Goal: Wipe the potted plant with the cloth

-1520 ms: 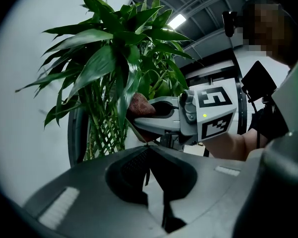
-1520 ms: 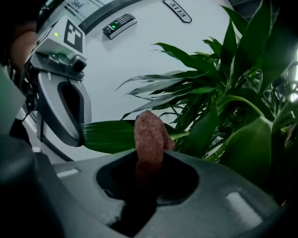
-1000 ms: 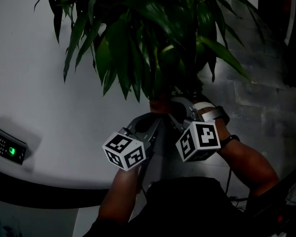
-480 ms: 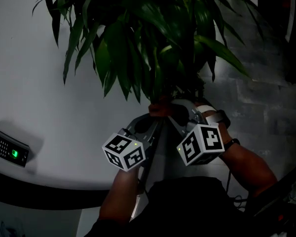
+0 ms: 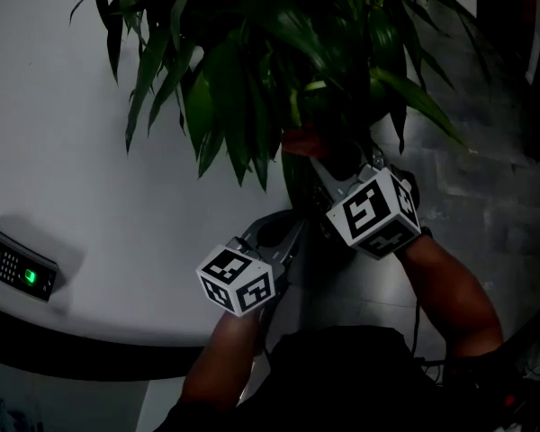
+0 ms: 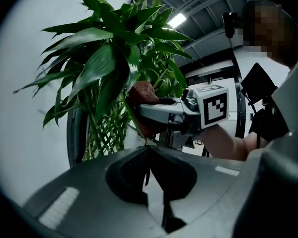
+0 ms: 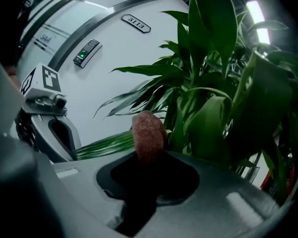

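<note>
right tongs (image 5: 322,162) raised and rolled, gripping cloth (image 7: 149,135), left tongs (image 6: 148,153) shut on leaf (image 7: 104,145)

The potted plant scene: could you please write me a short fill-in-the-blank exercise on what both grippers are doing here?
1. The right gripper is shut on the reddish-brown ___.
2. The left gripper pinches a long, narrow ___ of the potted plant.
3. On the white wall, the keypad shows a small ___ light.
Missing words: cloth; leaf; green.
</note>
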